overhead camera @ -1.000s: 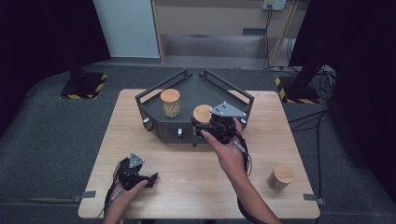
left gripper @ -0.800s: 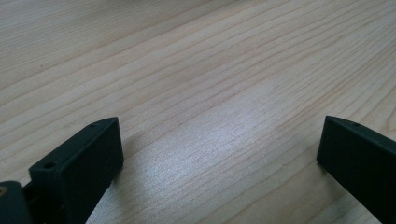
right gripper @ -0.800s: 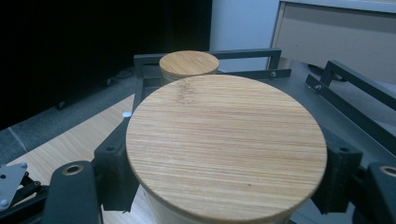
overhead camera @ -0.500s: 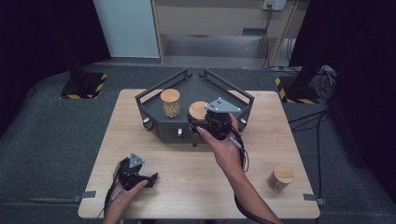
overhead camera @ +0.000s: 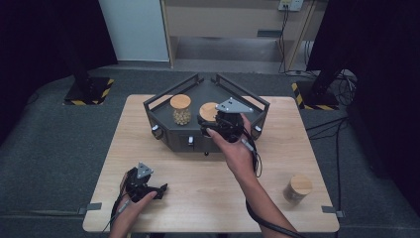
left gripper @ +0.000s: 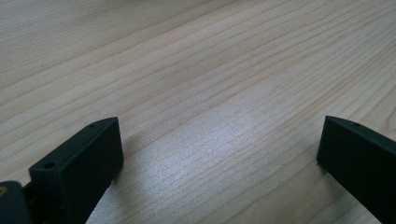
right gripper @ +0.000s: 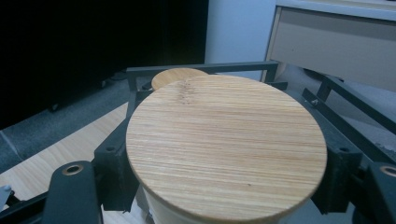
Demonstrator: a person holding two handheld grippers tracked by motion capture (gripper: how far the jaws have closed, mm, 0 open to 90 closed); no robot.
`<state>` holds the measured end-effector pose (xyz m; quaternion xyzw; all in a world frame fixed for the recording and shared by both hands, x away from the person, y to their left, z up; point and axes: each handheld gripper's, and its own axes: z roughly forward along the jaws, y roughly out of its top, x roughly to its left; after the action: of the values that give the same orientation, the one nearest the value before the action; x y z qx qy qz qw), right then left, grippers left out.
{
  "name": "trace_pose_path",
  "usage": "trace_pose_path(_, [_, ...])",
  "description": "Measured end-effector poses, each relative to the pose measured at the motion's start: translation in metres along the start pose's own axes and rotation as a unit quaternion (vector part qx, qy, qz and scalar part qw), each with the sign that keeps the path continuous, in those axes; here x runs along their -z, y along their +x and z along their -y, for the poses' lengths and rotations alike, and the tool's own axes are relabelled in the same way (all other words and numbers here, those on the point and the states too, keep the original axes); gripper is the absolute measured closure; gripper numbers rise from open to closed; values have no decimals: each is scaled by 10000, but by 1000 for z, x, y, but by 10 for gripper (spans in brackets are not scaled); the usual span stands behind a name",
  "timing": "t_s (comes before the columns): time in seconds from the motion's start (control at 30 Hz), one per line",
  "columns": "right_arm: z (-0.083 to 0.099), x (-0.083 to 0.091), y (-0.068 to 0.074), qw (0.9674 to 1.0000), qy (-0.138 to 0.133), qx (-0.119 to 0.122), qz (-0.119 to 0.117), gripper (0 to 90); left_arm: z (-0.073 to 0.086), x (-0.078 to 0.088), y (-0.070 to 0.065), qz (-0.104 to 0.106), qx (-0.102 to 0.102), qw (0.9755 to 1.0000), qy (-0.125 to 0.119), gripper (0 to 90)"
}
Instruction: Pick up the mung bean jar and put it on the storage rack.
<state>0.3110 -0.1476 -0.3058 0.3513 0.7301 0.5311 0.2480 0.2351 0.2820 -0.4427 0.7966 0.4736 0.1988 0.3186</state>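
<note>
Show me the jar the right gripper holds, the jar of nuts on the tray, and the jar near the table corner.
Held jar (right gripper: 226, 149), right gripper view, bamboo lid.
Jar of nuts (overhead camera: 181, 116), high view, glass body.
Corner jar (overhead camera: 297, 189), high view, lid.

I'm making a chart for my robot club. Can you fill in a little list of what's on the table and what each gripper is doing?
table: wooden table
tray: dark angled tray at the back of the table
jar in tray: lidded jar, standing at the tray's left
held jar: jar with wooden lid, between the jaws over the tray
spare jar: third jar near the table's front right corner
right gripper: shut on the held jar
left gripper: open, low over bare wood, holding nothing
</note>
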Motion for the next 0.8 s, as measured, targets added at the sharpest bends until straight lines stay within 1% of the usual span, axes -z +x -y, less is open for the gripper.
trace_pose_path(0.33, [-3,-14,-8,9998,69,-65,170,254,0,0,0,-1,2,10000,0,0])
trace_pose_path(0.37, [-3,-15,-9,9998,75,-56,181,254,0,0,0,0,6,10000,-4,0])
trace_pose_path(0.5, [-4,-18,-12,9997,44,-153,205,254,0,0,0,-2,9,10000,-7,0])
trace_pose_path(0.8, [-6,-31,-16,9993,118,-184,298,254,0,0,0,-4,10,10000,-8,0])
